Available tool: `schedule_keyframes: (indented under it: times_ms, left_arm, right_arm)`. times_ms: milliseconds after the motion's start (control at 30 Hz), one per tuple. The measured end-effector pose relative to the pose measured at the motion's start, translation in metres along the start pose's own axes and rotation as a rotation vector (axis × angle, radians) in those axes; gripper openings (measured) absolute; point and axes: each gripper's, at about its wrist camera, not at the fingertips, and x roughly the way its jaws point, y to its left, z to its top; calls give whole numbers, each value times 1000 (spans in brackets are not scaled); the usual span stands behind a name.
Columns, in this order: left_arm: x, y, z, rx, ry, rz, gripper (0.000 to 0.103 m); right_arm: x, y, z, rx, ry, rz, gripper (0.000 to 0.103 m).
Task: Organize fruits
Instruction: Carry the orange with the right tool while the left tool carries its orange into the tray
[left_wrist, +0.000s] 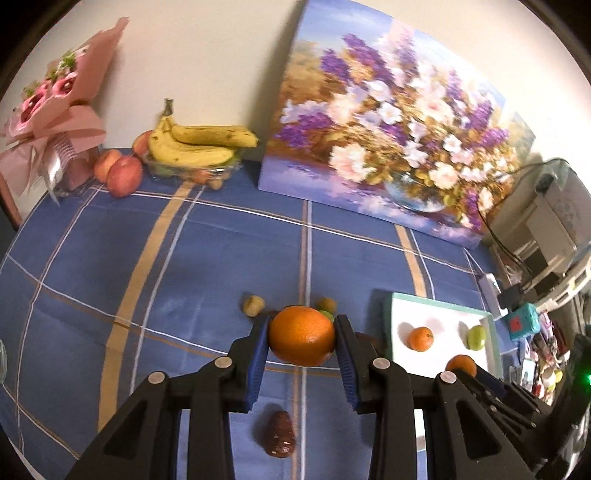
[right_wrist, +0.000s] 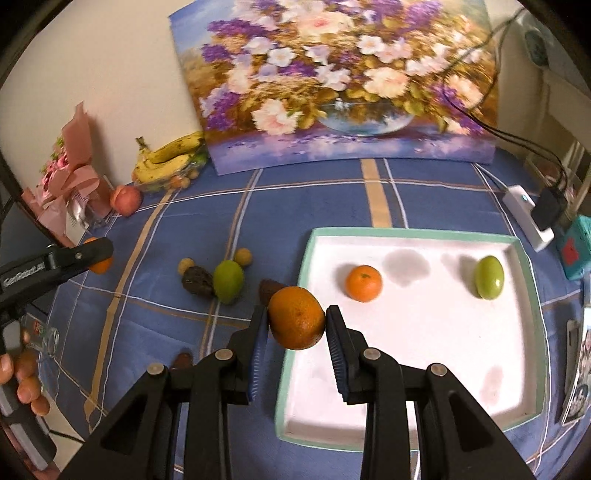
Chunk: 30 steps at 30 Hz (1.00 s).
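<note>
My left gripper is shut on a large orange, lifted above the blue checked cloth. It also shows at the left edge of the right wrist view as the left gripper with its orange. My right gripper is shut on a second orange, hanging over the left rim of the white tray. In the tray lie a small tangerine and a green fruit. On the cloth remain a green fruit, a dark fruit and small yellowish ones.
A flower painting leans on the back wall. Bananas, peaches and a pink bouquet stand at the back left. A dark date lies under my left gripper. A white power strip with cables sits right of the tray.
</note>
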Motion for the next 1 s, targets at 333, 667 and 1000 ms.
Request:
schedule_keyframes:
  times_ms: [333,667,1000]
  left_arm:
    - [20,-60,-16,134,64,-53,37]
    - [44,-129,-49,281,148,-130,37]
    - [60,-167,-78,377,208,-138,37]
  right_arm:
    - [-3,-71,0,146,17,-114,33]
    - [-20,-138,-8,297,-3,-215,33]
    - [-31,-159,-13,336,-30,-247,33]
